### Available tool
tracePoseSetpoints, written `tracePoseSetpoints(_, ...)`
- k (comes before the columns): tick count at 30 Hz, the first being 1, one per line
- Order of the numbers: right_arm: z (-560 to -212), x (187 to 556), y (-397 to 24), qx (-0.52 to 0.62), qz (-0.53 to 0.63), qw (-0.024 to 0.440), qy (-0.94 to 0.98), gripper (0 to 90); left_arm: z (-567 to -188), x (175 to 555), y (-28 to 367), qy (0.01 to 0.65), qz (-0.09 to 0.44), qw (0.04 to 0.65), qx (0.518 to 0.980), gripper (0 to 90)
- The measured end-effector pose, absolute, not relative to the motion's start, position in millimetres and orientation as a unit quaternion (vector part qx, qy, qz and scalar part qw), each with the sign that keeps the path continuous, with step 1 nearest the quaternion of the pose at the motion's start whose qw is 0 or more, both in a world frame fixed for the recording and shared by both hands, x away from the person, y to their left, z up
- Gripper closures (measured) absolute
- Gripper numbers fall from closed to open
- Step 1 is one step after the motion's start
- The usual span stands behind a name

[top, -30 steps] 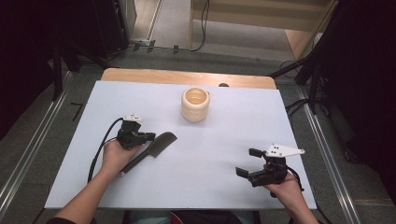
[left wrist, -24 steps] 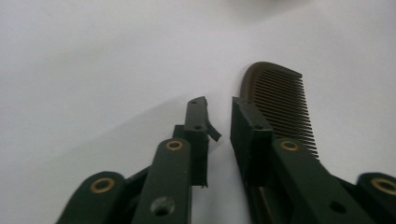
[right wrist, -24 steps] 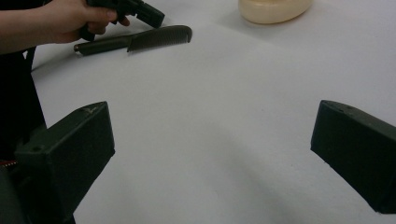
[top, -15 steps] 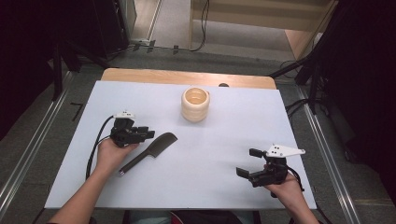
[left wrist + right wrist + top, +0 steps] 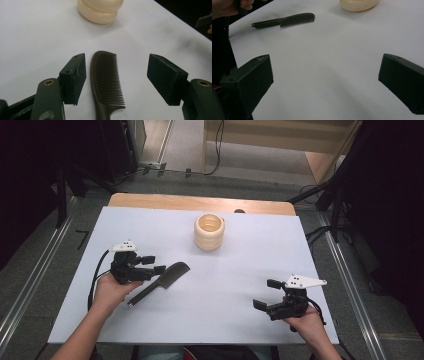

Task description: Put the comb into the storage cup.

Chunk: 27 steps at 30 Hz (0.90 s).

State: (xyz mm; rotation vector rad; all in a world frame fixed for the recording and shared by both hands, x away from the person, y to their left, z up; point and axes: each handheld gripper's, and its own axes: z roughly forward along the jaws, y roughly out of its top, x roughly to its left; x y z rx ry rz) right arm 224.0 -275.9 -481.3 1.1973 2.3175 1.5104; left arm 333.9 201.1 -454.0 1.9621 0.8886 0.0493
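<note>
Left gripper (image 5: pixel 154 264): just opened wide, nothing gripped
Comb (image 5: pixel 106 80): flat between its jaws, untouched
Right gripper (image 5: pixel 265 294): open, empty

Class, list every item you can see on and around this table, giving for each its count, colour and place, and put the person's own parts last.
comb: one, dark brown, lying flat on the white tabletop, left of centre.
ribbed cup: one, cream, upright, toward the table's far middle.
table: one, white top with a wooden far edge.
left gripper: one, black, jaws just opened, the comb lying loose between them, untouched.
right gripper: one, black, jaws open above bare tabletop.
left hand: one, near left.
right hand: one, near right.
</note>
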Motion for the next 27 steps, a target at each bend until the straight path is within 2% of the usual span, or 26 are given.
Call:
tracePoseSetpoints(14,-481.8,224.6,-275.7,0.396,0.499,0.063,0.768,0.0,-452.2,300.4,201.0,0.331,0.011,0.49,0.806,26.5)
tracePoseSetpoints(27,-482.2,224.9,-275.5,0.398,0.499,0.061,0.767,0.0,-450.0,274.6,206.4,0.319,0.019,0.493,0.81,25.8)
